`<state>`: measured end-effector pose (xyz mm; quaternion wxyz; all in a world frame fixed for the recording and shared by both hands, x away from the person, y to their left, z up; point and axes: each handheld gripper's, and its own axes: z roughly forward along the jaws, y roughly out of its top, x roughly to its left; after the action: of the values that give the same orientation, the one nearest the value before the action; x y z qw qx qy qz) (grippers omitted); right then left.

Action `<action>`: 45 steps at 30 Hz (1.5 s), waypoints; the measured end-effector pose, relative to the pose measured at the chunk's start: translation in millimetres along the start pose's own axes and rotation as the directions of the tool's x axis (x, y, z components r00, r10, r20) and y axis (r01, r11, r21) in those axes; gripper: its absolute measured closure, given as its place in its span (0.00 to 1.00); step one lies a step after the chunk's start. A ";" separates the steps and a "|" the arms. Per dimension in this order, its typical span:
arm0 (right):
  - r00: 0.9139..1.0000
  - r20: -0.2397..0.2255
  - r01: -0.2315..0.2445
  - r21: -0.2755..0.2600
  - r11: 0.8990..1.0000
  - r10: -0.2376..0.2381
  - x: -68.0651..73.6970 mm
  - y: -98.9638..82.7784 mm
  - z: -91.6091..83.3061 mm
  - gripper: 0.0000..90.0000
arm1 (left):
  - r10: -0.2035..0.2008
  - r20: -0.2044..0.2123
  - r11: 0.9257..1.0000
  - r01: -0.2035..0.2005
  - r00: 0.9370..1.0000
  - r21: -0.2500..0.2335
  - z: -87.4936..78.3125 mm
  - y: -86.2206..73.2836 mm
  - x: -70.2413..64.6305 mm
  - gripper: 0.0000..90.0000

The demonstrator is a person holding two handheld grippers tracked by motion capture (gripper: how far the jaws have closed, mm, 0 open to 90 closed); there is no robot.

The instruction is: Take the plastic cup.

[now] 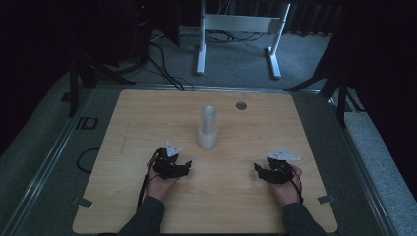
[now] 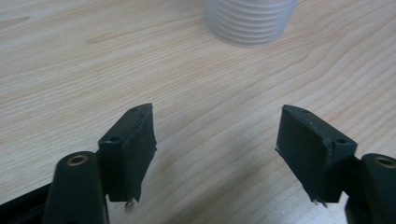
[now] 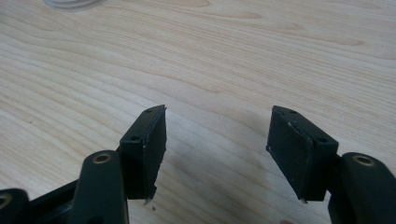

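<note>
Evidently nothing is under way yet: the left gripper [image 1: 173, 165] and right gripper [image 1: 273, 171] rest on the table [image 1: 147, 118], jaws apart and empty. The white ridged cup stack [image 1: 208, 127] stands untouched ahead, between them, nearer the left.

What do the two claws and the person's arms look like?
Each claw, the left claw and the right claw, is black with two flat, blocky jaws fixed by small screws and brass-ringed pivots. A grey three-cornered plate sits on top of each, and a thin black cable trails back along the hand. The person wears dark grey long sleeves.
</note>
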<state>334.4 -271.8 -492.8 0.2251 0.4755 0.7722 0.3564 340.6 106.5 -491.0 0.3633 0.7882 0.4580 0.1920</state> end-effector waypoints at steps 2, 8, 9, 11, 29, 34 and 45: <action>1.000 -0.003 0.002 0.001 1.000 -0.002 1.0 -0.2 -0.9 0.42 | -0.002 0.017 1.000 0.002 1.000 -0.001 -1.0 0.2 0.3 0.34; 1.000 -0.023 0.002 -0.010 1.000 -0.002 3.4 2.6 -5.6 0.42 | 0.027 0.063 0.999 -0.025 0.998 -0.031 -1.0 2.1 -5.8 0.40; 1.000 -0.028 0.000 -0.012 1.000 -0.001 3.8 3.9 -6.8 0.42 | 0.031 0.067 0.999 -0.029 0.997 -0.034 -1.2 3.6 -6.8 0.41; 0.999 -0.034 0.001 -0.015 1.000 -0.002 3.9 5.6 -8.3 0.42 | 0.034 0.078 0.999 -0.032 0.996 -0.025 -1.4 5.8 -6.9 0.45; 0.988 -0.108 0.090 -0.141 0.986 -0.106 26.3 78.8 -24.1 0.40 | 0.065 0.112 0.984 -0.045 0.992 -0.171 4.8 58.0 -2.9 0.27; 0.981 -0.156 0.086 -0.180 0.980 -0.115 35.2 104.1 -17.7 0.39 | 0.084 0.084 0.975 -0.064 0.993 -0.215 26.7 71.9 -9.8 0.19; 0.964 -0.201 0.127 -0.231 0.965 -0.175 60.3 146.7 6.6 0.39 | 0.076 0.081 0.975 -0.057 0.994 -0.216 45.2 76.9 -12.5 0.19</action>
<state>396.3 -172.6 -385.5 0.2153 0.3452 0.7833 0.4700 407.8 53.5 -463.0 0.4594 0.7673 0.3915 0.2168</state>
